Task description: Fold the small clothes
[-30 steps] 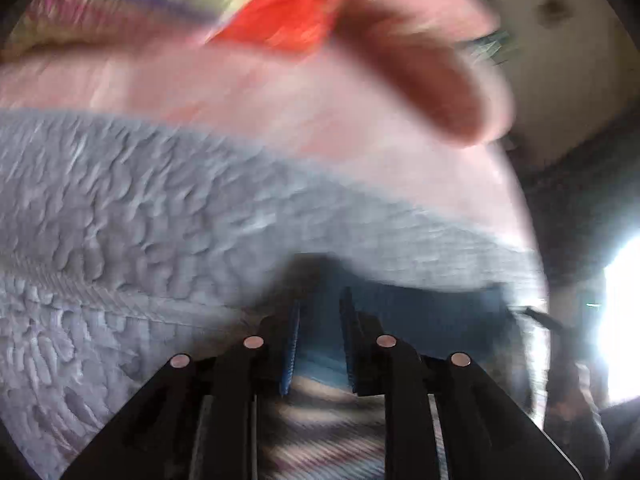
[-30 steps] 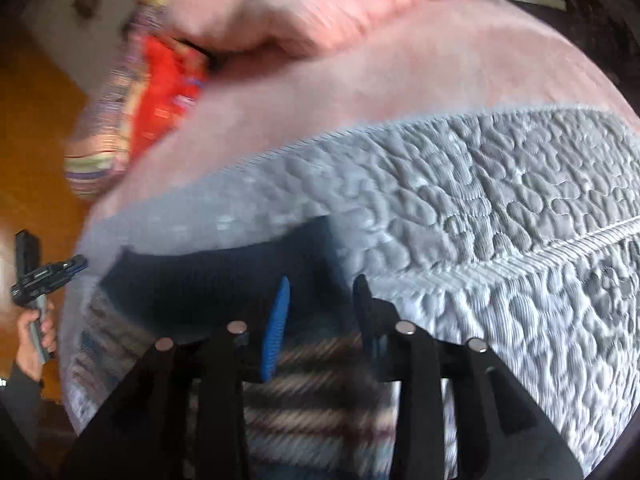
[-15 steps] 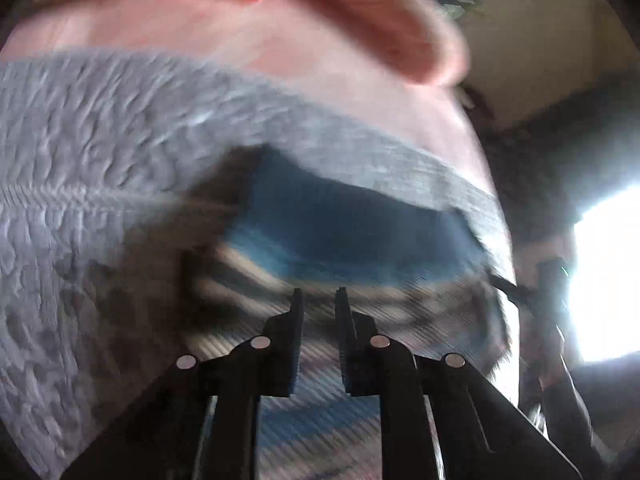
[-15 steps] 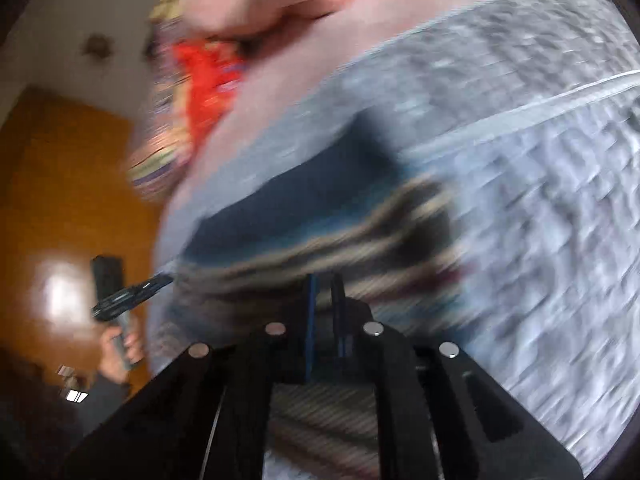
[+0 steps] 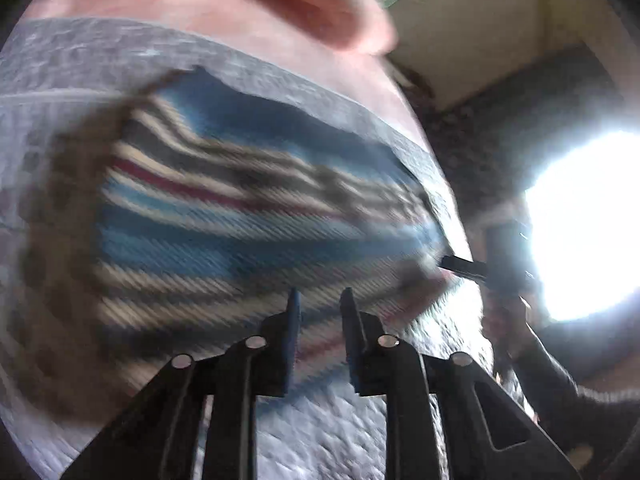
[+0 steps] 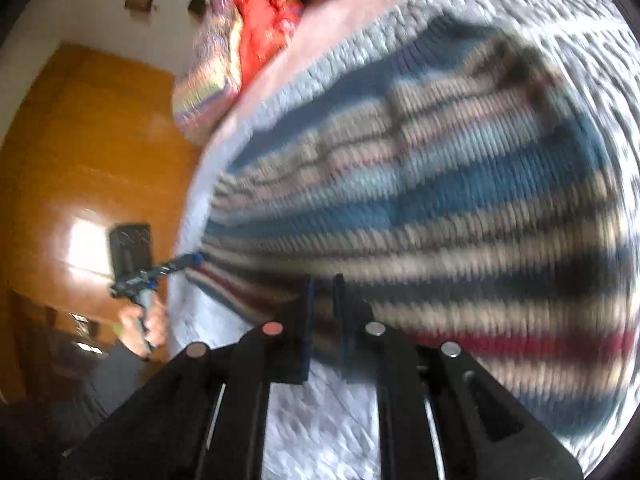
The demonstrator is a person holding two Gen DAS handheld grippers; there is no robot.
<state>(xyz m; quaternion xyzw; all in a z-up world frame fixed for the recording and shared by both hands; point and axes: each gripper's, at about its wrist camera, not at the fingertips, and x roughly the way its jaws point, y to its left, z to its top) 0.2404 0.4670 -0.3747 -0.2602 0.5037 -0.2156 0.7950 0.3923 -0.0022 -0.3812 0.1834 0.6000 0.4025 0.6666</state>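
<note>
I'm mid-fold, I judge: both grippers have an edge of the striped knit sweater (image 5: 248, 216) lifted off the grey quilted bedspread (image 5: 360, 432). My left gripper (image 5: 320, 308) has its jaws narrowly apart with knit between them; whether they pinch I cannot tell. My right gripper (image 6: 323, 292) is nearly closed on the hem. Next, carry both corners across evenly and lay them flat. Blue, cream, dark and red bands, chunky knit, blurred.

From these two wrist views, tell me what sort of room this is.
Most likely a bedroom in a home. The striped knit garment lies on a grey quilted bedspread, with a pink blanket and a colourful pillow beyond it, and a glossy wooden door or wardrobe to the side.
</note>
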